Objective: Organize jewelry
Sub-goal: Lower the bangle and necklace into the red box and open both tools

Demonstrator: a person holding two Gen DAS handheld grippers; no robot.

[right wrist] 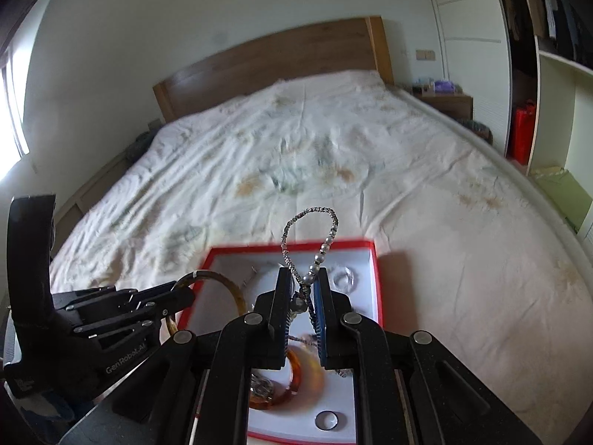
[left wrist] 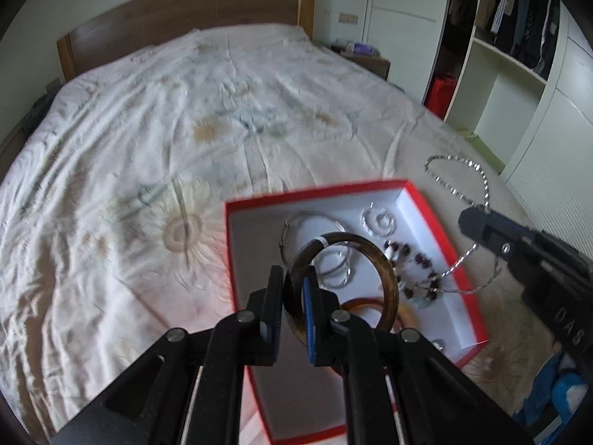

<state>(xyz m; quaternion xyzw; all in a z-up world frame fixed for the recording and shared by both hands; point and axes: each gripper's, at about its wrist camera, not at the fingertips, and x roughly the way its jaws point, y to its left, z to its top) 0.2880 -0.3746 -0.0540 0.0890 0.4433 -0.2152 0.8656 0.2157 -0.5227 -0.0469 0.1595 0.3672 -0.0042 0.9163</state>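
Note:
A red box (left wrist: 315, 194) with a white inside lies on the bed. My left gripper (left wrist: 294, 278) is shut on a dark brown bangle (left wrist: 348, 238) and holds it over the box. In the box lie silver hoops (left wrist: 296, 222), clear rings (left wrist: 378, 222), a dark beaded bracelet (left wrist: 415, 259) and an amber bangle (left wrist: 363, 304). My right gripper (right wrist: 303, 278) is shut on a silver chain with pearls (right wrist: 331, 218), which loops up above the box rim (right wrist: 376, 278). In the right wrist view the left gripper (right wrist: 185, 293) comes in from the left with the brown bangle (right wrist: 222, 278).
The bed's floral sheet (left wrist: 185, 129) spreads wide behind the box up to a wooden headboard (left wrist: 185, 11). A nightstand (right wrist: 444, 102), a red bag (right wrist: 522, 129) and open wardrobe shelves (left wrist: 500, 85) stand to the right. A small ring (right wrist: 326, 419) lies in the box's near corner.

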